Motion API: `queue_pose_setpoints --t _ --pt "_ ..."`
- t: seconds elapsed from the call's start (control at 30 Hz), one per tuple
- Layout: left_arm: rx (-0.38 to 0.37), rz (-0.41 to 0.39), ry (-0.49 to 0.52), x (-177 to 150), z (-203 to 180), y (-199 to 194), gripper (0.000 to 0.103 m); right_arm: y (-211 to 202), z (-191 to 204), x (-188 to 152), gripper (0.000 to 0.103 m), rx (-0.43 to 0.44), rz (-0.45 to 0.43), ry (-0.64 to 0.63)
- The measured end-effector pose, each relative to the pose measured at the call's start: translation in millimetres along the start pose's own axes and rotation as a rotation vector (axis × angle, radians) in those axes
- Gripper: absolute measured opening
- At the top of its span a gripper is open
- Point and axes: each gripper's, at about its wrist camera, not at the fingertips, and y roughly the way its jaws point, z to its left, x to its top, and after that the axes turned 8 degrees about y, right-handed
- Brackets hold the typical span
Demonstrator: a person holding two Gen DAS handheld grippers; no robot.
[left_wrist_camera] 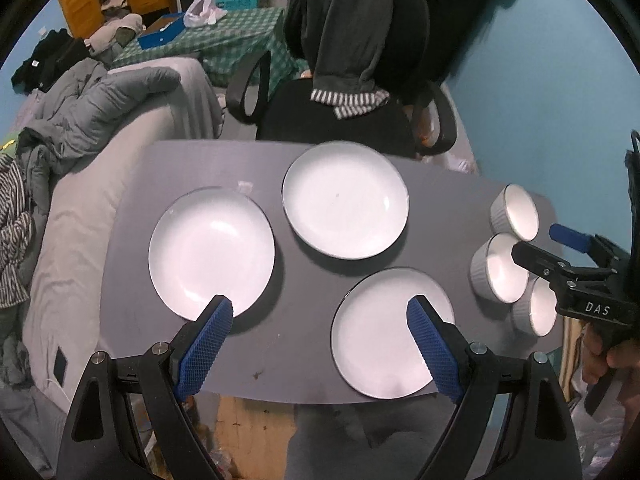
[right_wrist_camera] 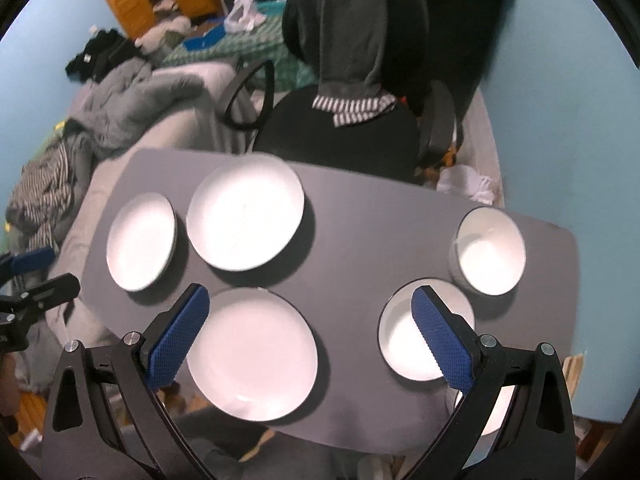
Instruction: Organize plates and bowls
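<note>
My left tongs (left_wrist_camera: 320,332) and right tongs (right_wrist_camera: 310,320) both gape wide and empty above the grey tabletop (left_wrist_camera: 224,168), three plates (left_wrist_camera: 346,200) left, three bowls (left_wrist_camera: 500,268) right.

Three white plates (left_wrist_camera: 211,252) (left_wrist_camera: 346,200) (left_wrist_camera: 390,332) and three white ribbed bowls (left_wrist_camera: 516,212) (left_wrist_camera: 498,268) (left_wrist_camera: 538,312) lie on one grey table (left_wrist_camera: 296,344).

right hand-held gripper (right_wrist_camera: 310,332) hangs wide apart above grey table (right_wrist_camera: 352,232) bearing three plates (right_wrist_camera: 245,213) and bowls (right_wrist_camera: 490,252).
</note>
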Motion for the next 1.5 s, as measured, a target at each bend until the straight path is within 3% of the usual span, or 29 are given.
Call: queue_pose_setpoints --t 0.3,0.5,0.9,1.17,1.43,1.5 --pt "0.04 0.041 0.049 -16 -9 41 0.09 58 -2 -17 0.1 0.033 0.135 -0.016" --pt "0.014 0.091 0.058 -28 -13 76 0.09 90 -4 -36 0.1 0.017 0.198 -0.028" --pt "-0.004 0.198 0.07 -51 -20 125 0.09 116 -19 -67 0.097 -0.002 0.271 0.021" --pt "-0.022 0.222 0.068 -58 -22 141 0.089 121 -28 -73 0.076 0.013 0.293 0.031" --pt "-0.029 0.25 0.043 -61 -19 151 0.066 118 -40 -79 0.046 0.026 0.318 0.011" --pt "-0.041 0.267 0.036 -62 -19 154 0.052 116 -45 -78 0.042 0.03 0.32 0.014"
